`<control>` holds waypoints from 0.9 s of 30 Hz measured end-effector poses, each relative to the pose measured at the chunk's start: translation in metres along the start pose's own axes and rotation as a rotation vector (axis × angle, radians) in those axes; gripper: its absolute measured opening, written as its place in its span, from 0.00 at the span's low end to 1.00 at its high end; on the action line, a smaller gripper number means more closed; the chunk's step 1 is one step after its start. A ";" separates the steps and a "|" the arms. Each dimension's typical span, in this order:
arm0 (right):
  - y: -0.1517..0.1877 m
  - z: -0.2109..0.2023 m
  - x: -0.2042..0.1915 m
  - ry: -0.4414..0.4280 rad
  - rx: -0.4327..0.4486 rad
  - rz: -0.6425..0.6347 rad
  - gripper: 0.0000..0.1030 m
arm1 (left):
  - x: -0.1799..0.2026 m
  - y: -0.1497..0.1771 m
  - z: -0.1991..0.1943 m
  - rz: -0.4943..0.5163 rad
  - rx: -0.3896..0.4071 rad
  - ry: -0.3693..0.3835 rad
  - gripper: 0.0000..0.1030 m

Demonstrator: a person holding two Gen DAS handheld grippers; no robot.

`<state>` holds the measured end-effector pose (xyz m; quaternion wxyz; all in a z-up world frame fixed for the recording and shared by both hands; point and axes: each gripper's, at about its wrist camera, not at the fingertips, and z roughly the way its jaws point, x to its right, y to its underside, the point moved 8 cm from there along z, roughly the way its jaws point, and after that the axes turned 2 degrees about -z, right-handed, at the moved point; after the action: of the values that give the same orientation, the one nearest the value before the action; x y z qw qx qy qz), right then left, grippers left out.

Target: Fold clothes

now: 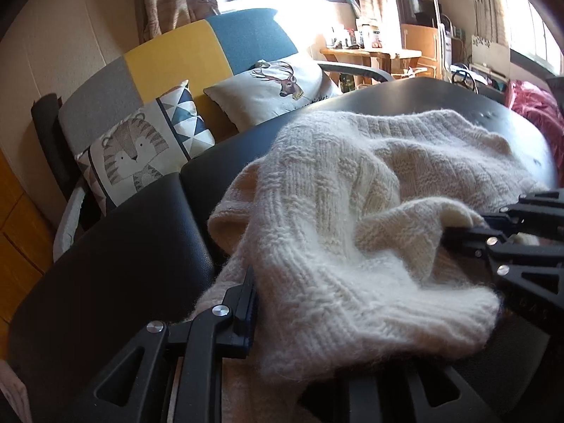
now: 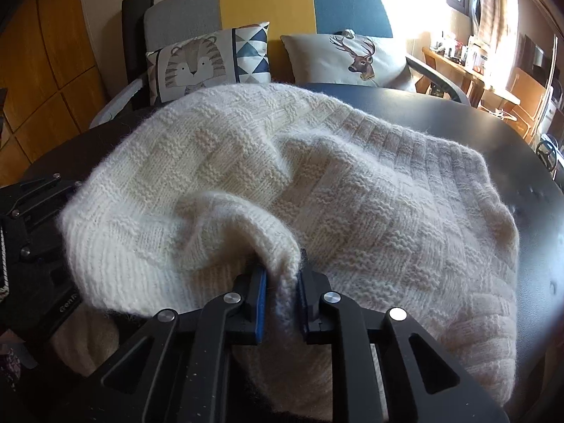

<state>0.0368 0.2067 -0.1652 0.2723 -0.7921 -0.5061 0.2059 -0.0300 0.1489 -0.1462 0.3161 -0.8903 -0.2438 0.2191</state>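
A cream knitted sweater (image 2: 317,183) lies rumpled on a black table (image 2: 458,130); it also shows in the left wrist view (image 1: 352,211). My right gripper (image 2: 282,282) is shut on a raised fold of the sweater near its front edge; it shows in the left wrist view (image 1: 469,229) at the right. My left gripper (image 1: 268,303) grips the sweater's ribbed hem, with only its left finger (image 1: 243,313) showing and the other hidden under the knit. Its body shows at the left in the right wrist view (image 2: 31,232).
A grey, yellow and blue sofa (image 2: 264,0) stands behind the table with a tiger cushion (image 2: 197,63) and a deer cushion (image 2: 352,60). A cluttered wooden desk (image 1: 370,53) and bright windows are at the back right. A red cloth (image 1: 535,112) lies at far right.
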 end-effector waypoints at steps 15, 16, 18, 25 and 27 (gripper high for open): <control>-0.051 -0.076 0.035 -0.074 0.285 0.212 0.11 | -0.015 -0.036 -0.026 -0.069 0.200 0.034 0.05; -0.056 -0.081 0.038 -0.083 0.302 0.221 0.11 | -0.018 -0.042 -0.035 -0.068 0.240 0.025 0.05; -0.064 -0.091 0.041 -0.100 0.332 0.237 0.11 | -0.024 -0.053 -0.054 -0.077 0.318 0.015 0.05; -0.097 -0.142 0.037 -0.151 0.454 0.240 0.11 | -0.056 -0.092 -0.111 -0.208 0.472 0.070 0.05; -0.106 -0.159 0.035 -0.158 0.494 0.231 0.11 | -0.062 -0.098 -0.127 -0.218 0.504 0.078 0.05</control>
<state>0.0732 0.2393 0.0231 0.3914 -0.7357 -0.3665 0.4137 -0.0387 0.1228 0.0232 0.5583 -0.7599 -0.2638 0.2032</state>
